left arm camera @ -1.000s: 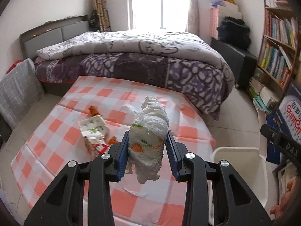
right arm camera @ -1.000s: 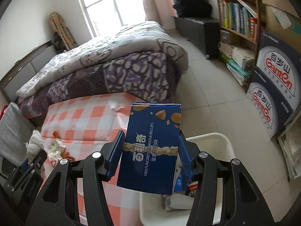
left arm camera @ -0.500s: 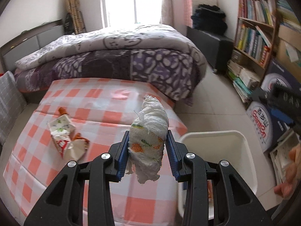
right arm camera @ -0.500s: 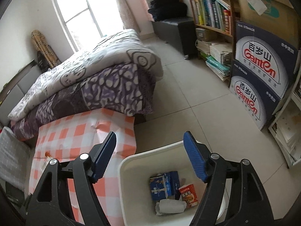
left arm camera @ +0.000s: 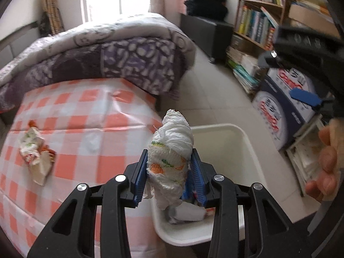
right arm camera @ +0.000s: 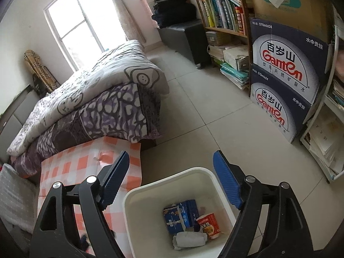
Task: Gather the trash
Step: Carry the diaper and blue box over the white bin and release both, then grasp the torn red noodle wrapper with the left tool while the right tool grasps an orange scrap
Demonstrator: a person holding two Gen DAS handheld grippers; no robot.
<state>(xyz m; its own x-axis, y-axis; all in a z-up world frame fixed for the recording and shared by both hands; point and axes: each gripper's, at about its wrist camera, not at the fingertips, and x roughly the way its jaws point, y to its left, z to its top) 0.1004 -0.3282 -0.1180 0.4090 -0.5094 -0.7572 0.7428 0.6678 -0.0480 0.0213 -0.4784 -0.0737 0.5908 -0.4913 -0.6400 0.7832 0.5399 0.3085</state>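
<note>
White tissue wad (left arm camera: 169, 159) clamped in my left gripper (left arm camera: 169, 178).
My right gripper (right arm camera: 172, 182) gapes empty above the bin (right arm camera: 137, 219).

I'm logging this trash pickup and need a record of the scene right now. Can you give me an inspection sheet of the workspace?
Surface: orange-checked tablecloth, creased.
Job's things: white bin on the floor beside the table, holding a blue biscuit box, a red cup and a white wad; crumpled tissue in the grip.
Clutter: torn wrappers on the cloth.
Grippers: left gripper shut on the tissue; right gripper open, empty, above the bin.
Cables: nothing seen.
Surroundings: bed, bookshelf, Ganten cartons.
</note>
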